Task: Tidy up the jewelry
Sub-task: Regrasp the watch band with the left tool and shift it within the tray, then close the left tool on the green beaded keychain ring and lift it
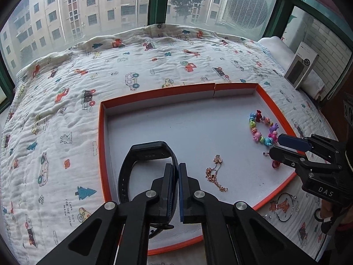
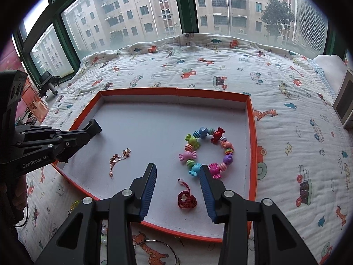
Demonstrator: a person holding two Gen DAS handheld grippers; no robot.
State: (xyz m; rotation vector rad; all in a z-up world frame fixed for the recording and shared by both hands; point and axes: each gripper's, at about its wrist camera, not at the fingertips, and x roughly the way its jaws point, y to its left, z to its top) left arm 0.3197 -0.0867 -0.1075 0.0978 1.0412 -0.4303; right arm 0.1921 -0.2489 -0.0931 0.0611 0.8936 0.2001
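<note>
Gripping a black smartwatch (image 1: 141,165) by its strap, the left gripper (image 1: 175,190) fills the lower centre of the left wrist view — its fingers clamped on the band above the orange-rimmed tray (image 1: 102,132). In the right wrist view the right gripper (image 2: 178,190) hangs at lower centre, fingers spread apart either side of a red knotted charm (image 2: 187,199). A candy-bead bracelet (image 2: 207,152) lies centre-right in the tray; a rose-gold chain (image 2: 118,160) lies centre-left. The tray sits on a printed quilt (image 2: 286,132).
</note>
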